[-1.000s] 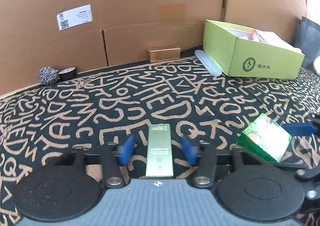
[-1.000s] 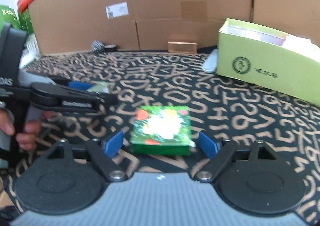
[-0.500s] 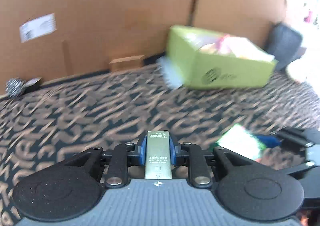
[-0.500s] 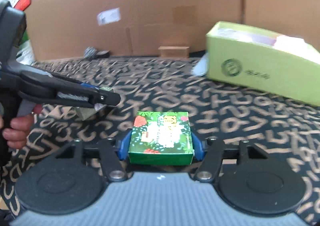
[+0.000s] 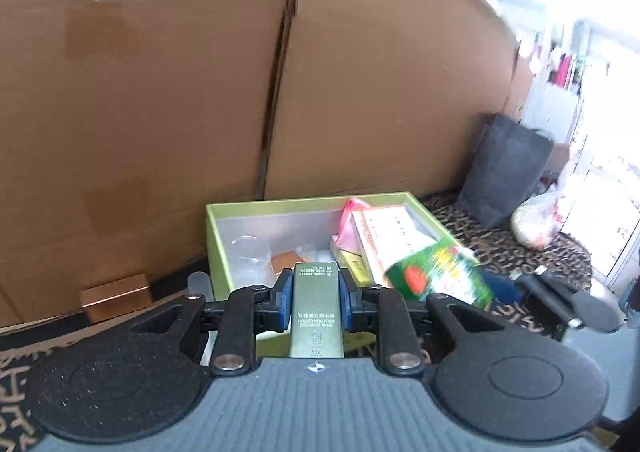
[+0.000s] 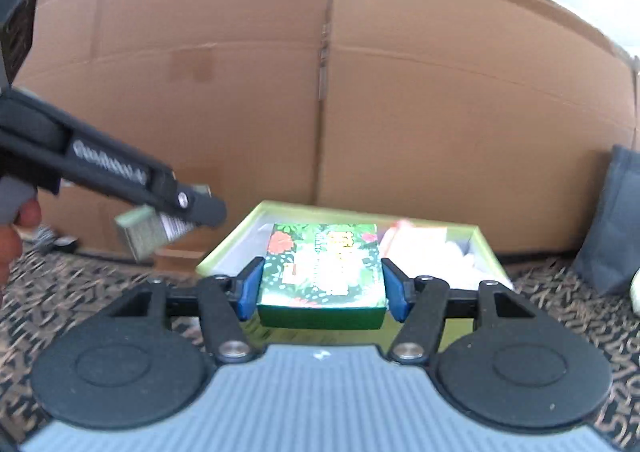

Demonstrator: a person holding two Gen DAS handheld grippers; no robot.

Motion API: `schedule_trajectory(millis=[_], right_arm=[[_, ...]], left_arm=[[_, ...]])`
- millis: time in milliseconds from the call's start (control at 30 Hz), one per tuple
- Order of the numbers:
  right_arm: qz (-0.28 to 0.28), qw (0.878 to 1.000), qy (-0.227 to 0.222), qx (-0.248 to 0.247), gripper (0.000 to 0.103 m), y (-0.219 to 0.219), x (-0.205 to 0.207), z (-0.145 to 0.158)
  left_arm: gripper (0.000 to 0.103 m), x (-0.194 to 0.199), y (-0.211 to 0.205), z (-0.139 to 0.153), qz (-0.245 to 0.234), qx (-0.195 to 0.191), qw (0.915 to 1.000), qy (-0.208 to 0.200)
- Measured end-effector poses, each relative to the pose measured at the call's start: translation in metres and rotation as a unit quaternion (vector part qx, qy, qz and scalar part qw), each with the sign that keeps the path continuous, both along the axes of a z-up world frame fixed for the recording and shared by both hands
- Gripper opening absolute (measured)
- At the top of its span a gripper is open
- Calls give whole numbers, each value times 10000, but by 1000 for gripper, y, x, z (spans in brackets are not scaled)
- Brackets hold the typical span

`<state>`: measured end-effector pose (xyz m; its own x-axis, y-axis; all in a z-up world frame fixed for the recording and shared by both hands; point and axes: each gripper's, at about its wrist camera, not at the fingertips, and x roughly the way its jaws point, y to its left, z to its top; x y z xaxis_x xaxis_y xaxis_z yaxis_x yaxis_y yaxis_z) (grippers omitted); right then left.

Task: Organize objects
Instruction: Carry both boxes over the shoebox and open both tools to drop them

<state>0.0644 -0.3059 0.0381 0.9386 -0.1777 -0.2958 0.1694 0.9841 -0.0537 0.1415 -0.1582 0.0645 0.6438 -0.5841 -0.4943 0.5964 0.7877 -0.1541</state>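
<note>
Carrying both finds toward the lime-green storage box (image 5: pixel 218 248), the left gripper (image 5: pixel 316 294) is clamping the slim olive lotion carton (image 5: pixel 317 312) while the right gripper (image 6: pixel 322 284) is squeezing the green floral box (image 6: pixel 322 272), each hanging above the box's near rim, so easing them lower into bare spots before letting go is looking wisest.

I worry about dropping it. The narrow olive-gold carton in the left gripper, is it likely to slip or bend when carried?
The narrow carton looks stiff: its edges stay straight between the left gripper pads. Its face seems smooth, so it might slide. It is probably light, being a small cardboard pack; the contents are hidden.
</note>
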Motion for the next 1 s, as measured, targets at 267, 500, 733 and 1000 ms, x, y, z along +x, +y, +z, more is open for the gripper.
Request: schedule_trajectory(millis=[267,500,733,1000], right_arm=[[-240,9993,210,-212,60,-26,48,-7],[-156,9979,360,-519,60,-23,82,-15],[-81,9957,460,-798,93,-18,96,-26],[-334,9980,-162,-506,103,1,18,-30]], left_arm=[[23,60,-34,-34,21,487,9975,518],[23,88,-39,-45,185,578,9969,494],[68,71,11,-34,199,-617,9946,812],[91,-9,67,-36,548,-1016,9924,430]])
